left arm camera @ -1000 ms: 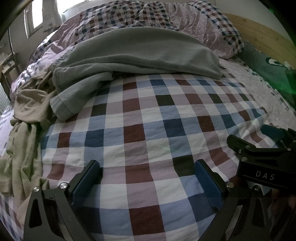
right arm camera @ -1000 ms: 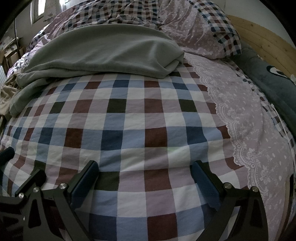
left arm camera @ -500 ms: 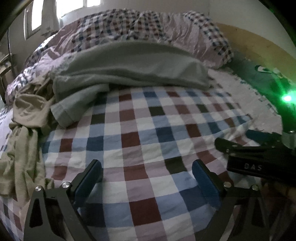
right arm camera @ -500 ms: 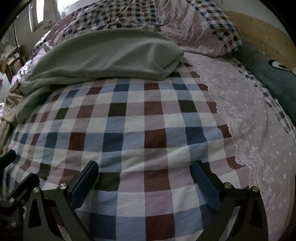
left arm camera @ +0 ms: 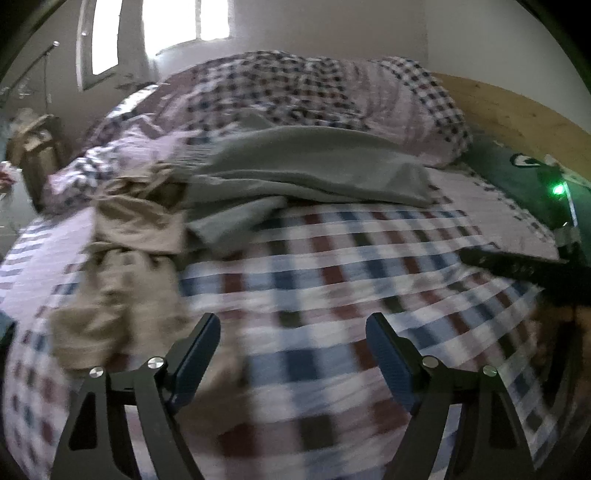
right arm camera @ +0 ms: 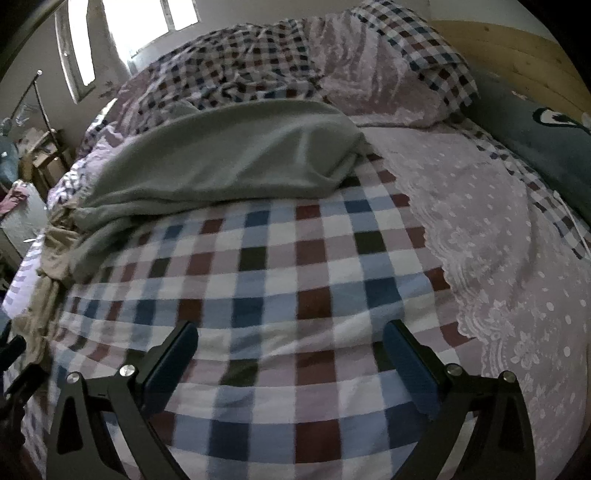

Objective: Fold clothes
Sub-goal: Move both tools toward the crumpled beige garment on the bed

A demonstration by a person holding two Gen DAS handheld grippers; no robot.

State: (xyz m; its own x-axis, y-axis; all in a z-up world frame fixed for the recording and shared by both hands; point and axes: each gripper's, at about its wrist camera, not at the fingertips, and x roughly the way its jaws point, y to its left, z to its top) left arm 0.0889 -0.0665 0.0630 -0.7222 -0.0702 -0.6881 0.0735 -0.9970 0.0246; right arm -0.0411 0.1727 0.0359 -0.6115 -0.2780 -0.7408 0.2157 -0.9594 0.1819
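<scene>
Left wrist view: the left gripper (left arm camera: 291,354) hangs over the checked bedspread (left arm camera: 332,295), jaws closing on nothing. Ahead lie crumpled beige clothes (left arm camera: 122,236), which this view shows best, and a rumpled grey-green garment (left arm camera: 314,166). Right gripper (right arm camera: 290,354) is released and empty, the garment (right arm camera: 229,158) well beyond its jaws.

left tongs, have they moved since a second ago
Yes. The left tongs have pulled back and up from the bed: the grey garment looks smaller, and the window and headboard show more.
</scene>
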